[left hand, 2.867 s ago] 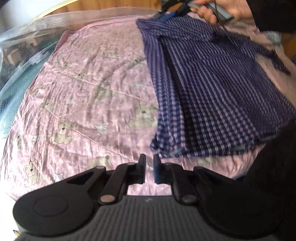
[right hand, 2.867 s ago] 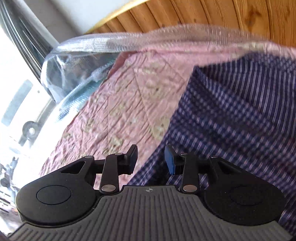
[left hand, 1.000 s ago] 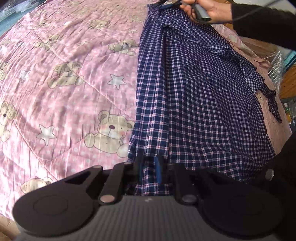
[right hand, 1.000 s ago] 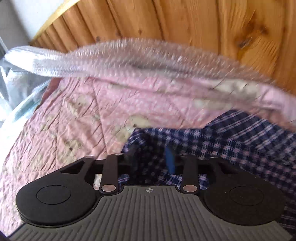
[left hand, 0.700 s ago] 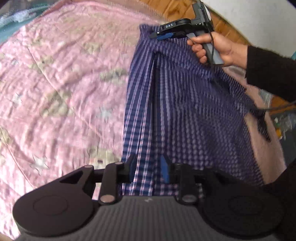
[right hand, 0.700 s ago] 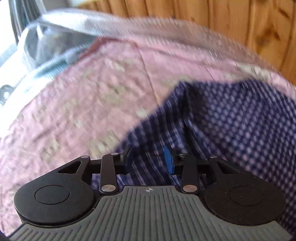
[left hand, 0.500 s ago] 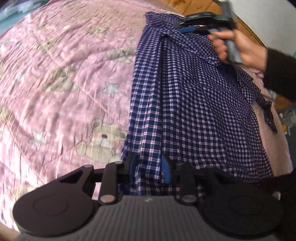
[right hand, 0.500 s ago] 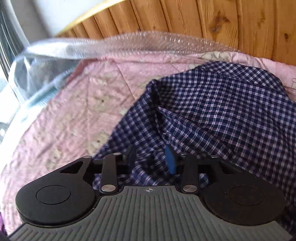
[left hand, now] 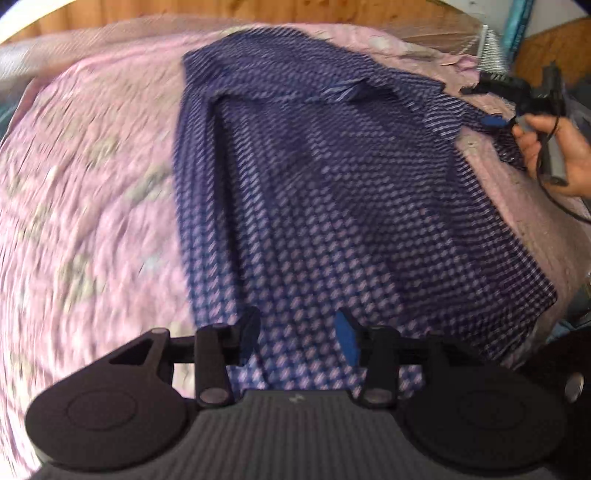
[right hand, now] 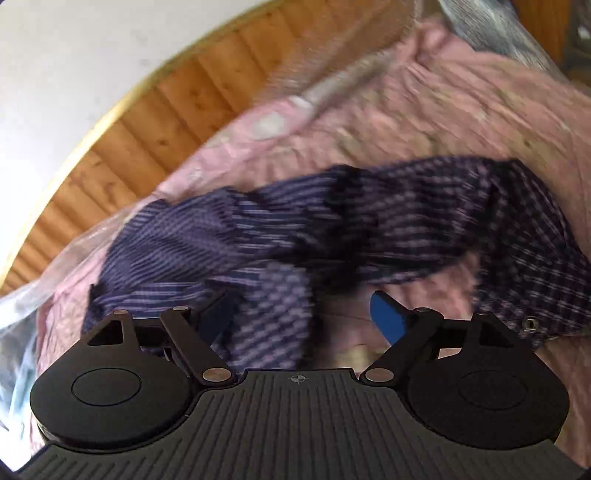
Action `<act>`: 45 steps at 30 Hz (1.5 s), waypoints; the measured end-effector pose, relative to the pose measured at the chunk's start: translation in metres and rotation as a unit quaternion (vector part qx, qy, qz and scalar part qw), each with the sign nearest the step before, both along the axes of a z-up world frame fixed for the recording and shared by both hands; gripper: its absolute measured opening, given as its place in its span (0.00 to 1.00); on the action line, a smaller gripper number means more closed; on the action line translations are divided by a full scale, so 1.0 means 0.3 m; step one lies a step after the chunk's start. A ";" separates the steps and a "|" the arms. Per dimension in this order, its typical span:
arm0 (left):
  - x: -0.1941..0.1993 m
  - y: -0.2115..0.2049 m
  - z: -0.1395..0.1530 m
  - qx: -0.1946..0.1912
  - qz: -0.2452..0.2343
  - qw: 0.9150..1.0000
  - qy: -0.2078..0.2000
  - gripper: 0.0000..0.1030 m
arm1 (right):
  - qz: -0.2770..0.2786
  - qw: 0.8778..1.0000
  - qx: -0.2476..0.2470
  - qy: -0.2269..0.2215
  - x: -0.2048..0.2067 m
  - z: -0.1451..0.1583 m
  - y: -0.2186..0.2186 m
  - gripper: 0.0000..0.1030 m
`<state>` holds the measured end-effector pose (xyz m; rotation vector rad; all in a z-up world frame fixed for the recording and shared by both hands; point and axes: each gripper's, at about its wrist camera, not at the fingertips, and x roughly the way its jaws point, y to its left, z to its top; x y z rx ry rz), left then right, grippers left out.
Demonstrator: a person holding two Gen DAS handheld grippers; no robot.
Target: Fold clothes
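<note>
Lying spread across a pink quilt (left hand: 85, 192), a navy checked shirt (left hand: 332, 192) fills the middle of the left wrist view, one long edge folded in over the body and its collar end toward a wooden headboard (left hand: 155, 11). Over the hem nearest the camera hangs the left gripper (left hand: 298, 334), whose jaws have just been opening; checked cloth shows in the gap between them, yet neither pad presses on it, so the grip is released. At the far right edge a person's hand (left hand: 554, 147) carries the right gripper (left hand: 484, 107) beside the shirt's trailing sleeve. Seen from the right wrist camera, that sleeve (right hand: 406, 221) runs crumpled across the quilt, with a button at its cuff end, and a fold of it lies between the right gripper's widely parted fingers (right hand: 388, 319); these jaws too have just been opening and clamp nothing. Both views are smeared by motion blur.
</note>
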<state>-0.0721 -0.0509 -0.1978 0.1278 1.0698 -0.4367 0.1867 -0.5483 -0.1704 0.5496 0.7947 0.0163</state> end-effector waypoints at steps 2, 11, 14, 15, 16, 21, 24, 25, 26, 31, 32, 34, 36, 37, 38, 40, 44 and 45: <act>0.047 -0.072 0.040 -0.012 -0.016 1.000 -0.019 0.47 | 0.049 0.998 0.028 0.003 0.050 -0.039 -0.010 0.59; 0.349 -0.321 0.254 -0.194 0.026 0.979 -0.065 0.81 | 0.216 0.959 -0.146 -0.113 -0.076 0.163 0.292 0.03; 0.428 -0.380 0.250 -0.256 0.042 0.965 -0.039 0.96 | 0.262 0.932 -0.197 -0.152 -0.174 0.185 0.435 0.03; 0.449 -0.401 0.235 -0.264 0.047 0.963 -0.030 0.96 | 0.274 0.926 -0.204 -0.160 -0.199 0.188 0.468 0.02; 0.468 -0.418 0.216 -0.269 0.053 0.961 -0.018 0.96 | 0.287 0.920 -0.209 -0.167 -0.226 0.190 0.497 0.02; 0.531 -0.429 0.093 -0.279 0.105 0.953 0.049 0.89 | 0.353 0.884 -0.237 -0.196 -0.296 0.175 0.601 0.02; 0.549 -0.402 0.056 -0.273 0.113 0.953 0.067 0.30 | 0.374 0.873 -0.235 -0.205 -0.303 0.162 0.632 0.02; 0.551 -0.386 0.046 -0.265 0.115 0.954 0.075 0.10 | 0.383 0.871 -0.228 -0.205 -0.302 0.159 0.634 0.02; 0.544 -0.361 0.048 -0.255 0.125 0.956 0.076 0.05 | 0.395 0.868 -0.219 -0.205 -0.302 0.157 0.634 0.03; 0.363 -0.070 0.092 -0.260 0.215 0.940 0.055 0.04 | 0.463 0.855 -0.138 -0.191 -0.300 0.171 0.598 0.34; 0.317 0.000 0.096 -0.262 0.237 0.934 0.052 0.04 | 0.472 0.854 -0.129 -0.178 -0.293 0.162 0.594 0.42; 0.232 0.128 0.092 -0.263 0.277 0.923 0.050 0.04 | 0.485 0.853 -0.123 -0.150 -0.268 0.123 0.601 0.42; 0.189 0.184 0.016 -0.253 0.305 0.915 0.068 0.04 | 0.493 0.855 -0.117 -0.113 -0.222 0.064 0.620 0.42; 0.173 0.207 -0.019 -0.249 0.318 0.912 0.076 0.04 | 0.493 0.858 -0.111 -0.095 -0.200 0.038 0.630 0.42; 0.168 0.215 -0.039 -0.249 0.326 0.909 0.077 0.04 | 0.490 0.861 -0.108 -0.079 -0.176 0.014 0.637 0.42; 0.147 0.224 -0.040 -0.255 0.331 0.906 0.066 0.04 | 0.487 0.865 -0.105 -0.052 -0.137 -0.023 0.656 0.42; 0.015 0.274 0.021 -0.284 0.349 0.893 0.025 0.04 | 0.480 0.867 -0.120 -0.051 -0.103 -0.006 0.674 0.44; -0.024 0.299 0.009 -0.285 0.364 0.886 0.028 0.04 | 0.474 0.871 -0.119 -0.050 -0.071 0.007 0.678 0.48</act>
